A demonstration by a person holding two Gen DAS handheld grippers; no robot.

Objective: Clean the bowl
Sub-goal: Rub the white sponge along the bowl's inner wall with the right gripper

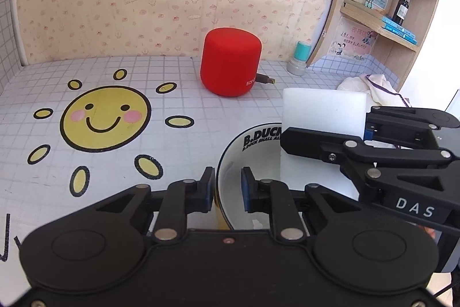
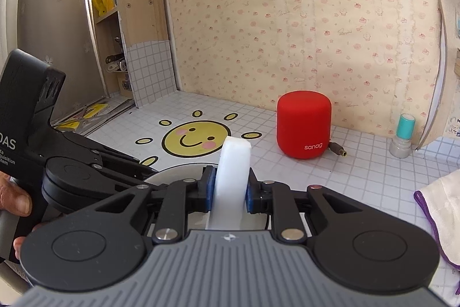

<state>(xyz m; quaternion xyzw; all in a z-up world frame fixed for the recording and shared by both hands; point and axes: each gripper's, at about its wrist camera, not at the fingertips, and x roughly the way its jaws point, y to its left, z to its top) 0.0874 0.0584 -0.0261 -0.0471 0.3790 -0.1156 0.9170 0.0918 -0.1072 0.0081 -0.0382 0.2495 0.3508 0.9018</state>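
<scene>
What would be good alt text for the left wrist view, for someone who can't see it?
The left tongs grip the rim of a white bowl while the right tongs hold a white sponge block inside it. Behind, a red speaker stands on a grid-patterned table with a smiling sun sticker.

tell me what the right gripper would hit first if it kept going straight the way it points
Probably the red speaker or the wall behind; depth is unclear. The right gripper is shut on the white sponge, which leads, above the bowl.
</scene>
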